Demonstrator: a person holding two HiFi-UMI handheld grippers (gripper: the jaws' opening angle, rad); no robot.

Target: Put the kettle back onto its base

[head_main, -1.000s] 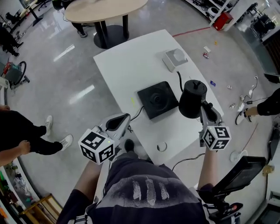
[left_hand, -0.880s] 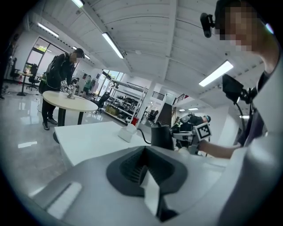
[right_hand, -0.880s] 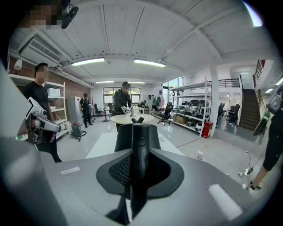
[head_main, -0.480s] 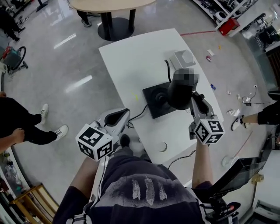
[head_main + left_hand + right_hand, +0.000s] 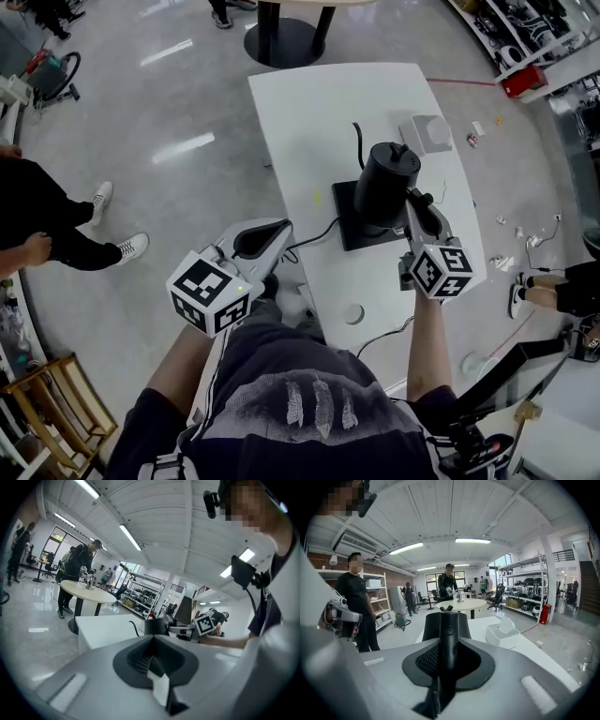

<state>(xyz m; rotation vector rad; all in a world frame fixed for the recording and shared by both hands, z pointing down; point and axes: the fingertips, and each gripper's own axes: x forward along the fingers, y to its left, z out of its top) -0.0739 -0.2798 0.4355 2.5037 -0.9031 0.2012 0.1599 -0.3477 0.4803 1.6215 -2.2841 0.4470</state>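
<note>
One kettle (image 5: 382, 183); one base (image 5: 349, 231); two grippers: left gripper (image 5: 275, 235), right gripper (image 5: 413, 202); one white table (image 5: 319, 122); one white box (image 5: 427, 133).

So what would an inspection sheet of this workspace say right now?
Surface: white table.
Job's things: black kettle held over its black base; seating unclear.
Clutter: white box at far right; small round white thing near front.
Grippers: right gripper shut on the black kettle; left gripper shut, empty, beside the table's left edge.
Cables: black cable runs from the base toward the left edge.
Surroundings: person standing left, round table beyond, litter on floor right.
</note>
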